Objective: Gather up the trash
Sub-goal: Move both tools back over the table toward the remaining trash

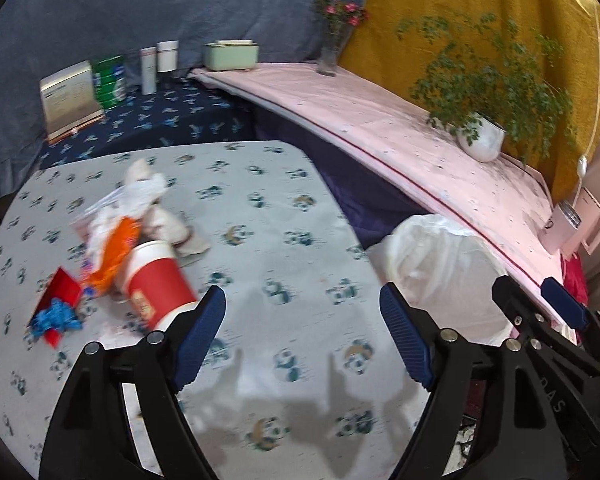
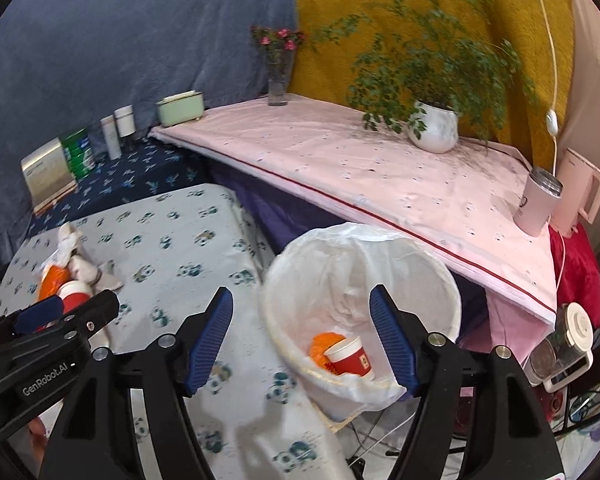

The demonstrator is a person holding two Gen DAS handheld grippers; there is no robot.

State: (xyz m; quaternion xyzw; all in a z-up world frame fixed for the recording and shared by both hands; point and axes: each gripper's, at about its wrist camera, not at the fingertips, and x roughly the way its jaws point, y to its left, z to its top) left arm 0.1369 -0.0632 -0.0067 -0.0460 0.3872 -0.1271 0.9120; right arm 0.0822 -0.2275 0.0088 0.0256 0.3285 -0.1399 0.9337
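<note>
A trash pile lies on the panda-print table (image 1: 284, 208) at the left: a red paper cup (image 1: 156, 284) on its side, an orange wrapper (image 1: 114, 258), crumpled white tissue (image 1: 140, 196), a red box (image 1: 60, 290) and blue scraps (image 1: 56, 318). My left gripper (image 1: 302, 332) is open and empty, just right of the cup. My right gripper (image 2: 302, 334) is open and empty above the white-lined bin (image 2: 380, 252), which holds a red cup (image 2: 350, 358) and an orange wrapper (image 2: 324, 344). The bin (image 1: 440, 264) also shows at the table's right edge.
A pink-covered shelf (image 2: 360, 172) behind the bin carries a potted plant (image 2: 434, 126), a flower vase (image 2: 278, 80), a green box (image 2: 180, 108) and a pink mug (image 2: 538, 204). Bottles and cartons (image 1: 108, 80) stand on the dark blue surface at the back left.
</note>
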